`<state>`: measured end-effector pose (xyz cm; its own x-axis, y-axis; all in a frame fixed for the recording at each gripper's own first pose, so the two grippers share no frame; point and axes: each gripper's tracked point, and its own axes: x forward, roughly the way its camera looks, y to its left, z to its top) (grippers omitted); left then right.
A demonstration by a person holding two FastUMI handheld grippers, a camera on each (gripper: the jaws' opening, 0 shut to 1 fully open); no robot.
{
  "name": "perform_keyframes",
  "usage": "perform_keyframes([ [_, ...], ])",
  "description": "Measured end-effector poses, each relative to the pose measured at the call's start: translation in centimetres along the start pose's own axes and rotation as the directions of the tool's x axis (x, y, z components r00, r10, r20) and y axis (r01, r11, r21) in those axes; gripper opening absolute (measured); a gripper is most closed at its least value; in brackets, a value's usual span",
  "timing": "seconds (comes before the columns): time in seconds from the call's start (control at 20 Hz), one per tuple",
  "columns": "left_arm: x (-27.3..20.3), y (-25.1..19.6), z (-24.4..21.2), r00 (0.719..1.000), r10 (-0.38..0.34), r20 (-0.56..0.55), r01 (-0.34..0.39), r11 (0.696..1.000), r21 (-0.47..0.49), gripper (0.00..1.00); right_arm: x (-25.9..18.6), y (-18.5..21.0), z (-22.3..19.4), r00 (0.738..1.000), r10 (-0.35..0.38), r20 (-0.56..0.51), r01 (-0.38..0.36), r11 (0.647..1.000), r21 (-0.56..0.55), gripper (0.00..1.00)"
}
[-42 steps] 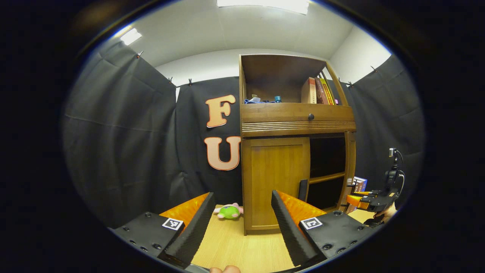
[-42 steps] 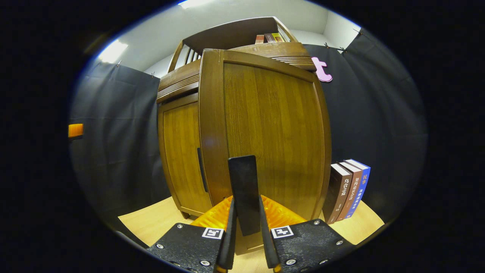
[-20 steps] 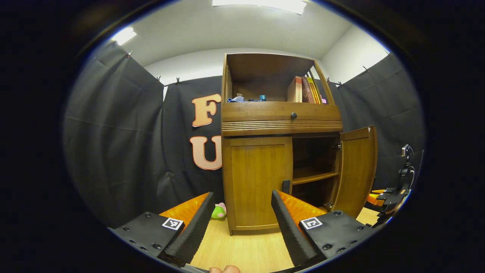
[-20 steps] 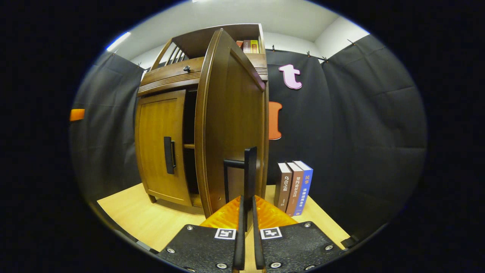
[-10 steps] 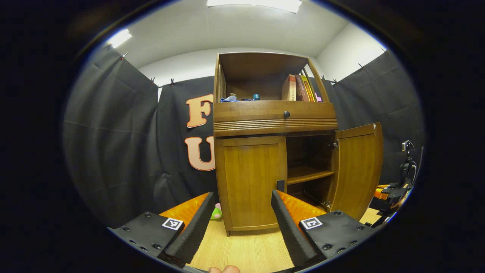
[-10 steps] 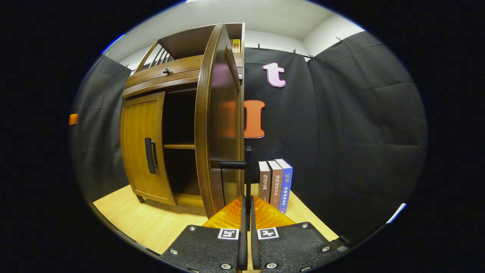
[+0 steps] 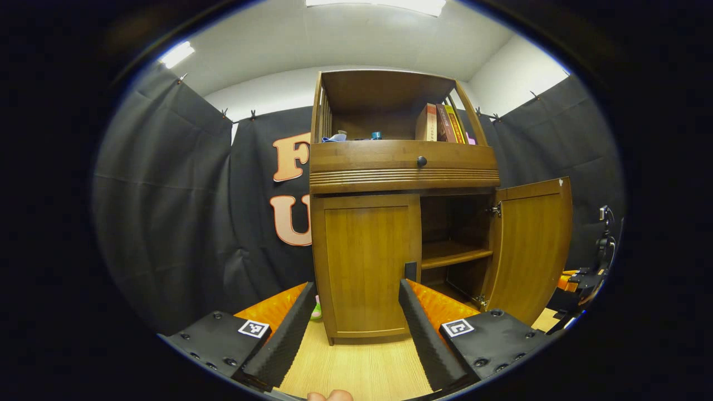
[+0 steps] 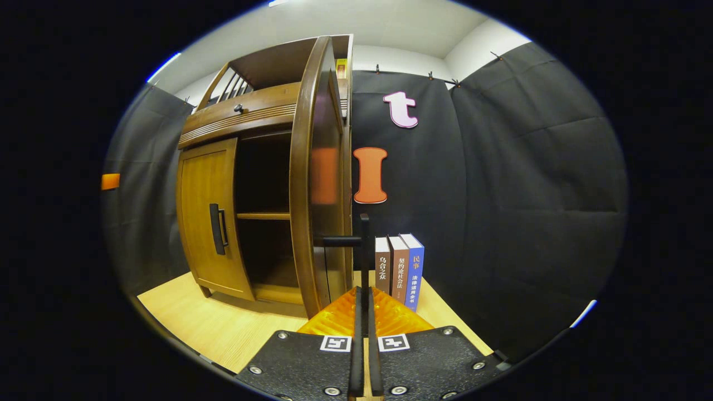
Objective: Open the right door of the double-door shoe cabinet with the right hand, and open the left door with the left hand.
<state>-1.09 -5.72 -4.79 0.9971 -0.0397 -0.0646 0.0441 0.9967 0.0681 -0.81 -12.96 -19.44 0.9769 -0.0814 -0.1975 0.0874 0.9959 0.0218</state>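
Right gripper [image 8: 362, 303]: its two fingers are squeezed onto the thin dark handle [image 8: 364, 245] of the right door [image 8: 312, 184] — both sides press on it.
Right door: swung wide open, edge-on in the right gripper view; in the left gripper view it stands out to the right of the cabinet [image 7: 404, 167].
Left gripper [image 7: 356, 312]: fingers spread wide apart, holding nothing, low in front of the left door [image 7: 365, 262], not touching it.
Left door: shut — its dark handle [image 8: 216, 221] is on the edge next to the open side.
Inside the cabinet: a wooden shelf [image 7: 454, 254] and dark space around it.
Drawer: above the doors, with a small round knob [image 7: 421, 161].
Top shelf: some books [image 7: 440, 122] lean at the right, small things sit at the left.
Table [image 8: 223, 328]: light wood; three books [image 8: 400, 267] stand upright just past the open door.
Green toy [image 7: 316, 309]: peeks out left of the cabinet.
Far right of the left gripper view: the other gripper, at the open door's edge.
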Motion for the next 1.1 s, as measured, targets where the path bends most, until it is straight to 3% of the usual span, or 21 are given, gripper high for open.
perform_keyframes([
  [0.05,0.2,-0.1,0.0,1.000,0.003,0.002,-0.003,1.000,0.000,0.98,0.0,-0.2,0.0,1.000,0.007,-0.001,-0.007,1.000,0.002,0.03],
  [0.2,1.4,-1.2,-0.3,1.000,-0.005,0.006,0.005,1.000,-0.005,0.95,-0.5,-1.5,0.4,1.000,0.006,0.009,-0.006,1.000,-0.013,0.04],
  [0.3,2.4,-2.2,-0.7,1.000,-0.018,-0.005,0.017,1.000,-0.013,0.95,-1.2,-3.2,0.7,0.999,-0.035,0.037,0.038,0.997,-0.064,0.05],
  [0.35,3.0,-2.6,-1.0,1.000,-0.022,-0.010,0.022,1.000,-0.015,0.95,-1.6,-3.6,1.2,0.998,-0.039,0.052,0.043,0.996,-0.079,0.19],
  [0.4,3.6,-3.0,-1.2,1.000,-0.025,-0.014,0.025,1.000,-0.017,0.95,-2.1,-3.9,1.3,0.997,-0.047,0.057,0.052,0.995,-0.088,0.04],
  [0.55,5.9,-4.5,-2.0,0.999,-0.032,-0.019,0.032,0.999,-0.014,0.97,-3.2,-5.6,2.1,0.993,-0.098,0.064,0.104,0.990,-0.100,0.06],
  [0.95,13.2,-8.1,-7.4,0.988,-0.089,-0.123,0.078,0.993,-0.090,0.97,-4.1,-8.2,1.3,0.989,-0.143,0.028,0.141,0.989,0.047,0.08],
  [1.05,15.0,-8.9,-9.1,0.983,-0.104,-0.154,0.084,0.987,-0.135,0.97,-3.9,-8.9,1.2,0.987,-0.158,0.029,0.156,0.986,0.050,0.18],
  [1.1,15.9,-9.2,-9.8,0.980,-0.108,-0.169,0.082,0.985,-0.152,0.99,-4.0,-9.1,1.1,0.986,-0.166,0.031,0.164,0.985,0.048,0.09],
])
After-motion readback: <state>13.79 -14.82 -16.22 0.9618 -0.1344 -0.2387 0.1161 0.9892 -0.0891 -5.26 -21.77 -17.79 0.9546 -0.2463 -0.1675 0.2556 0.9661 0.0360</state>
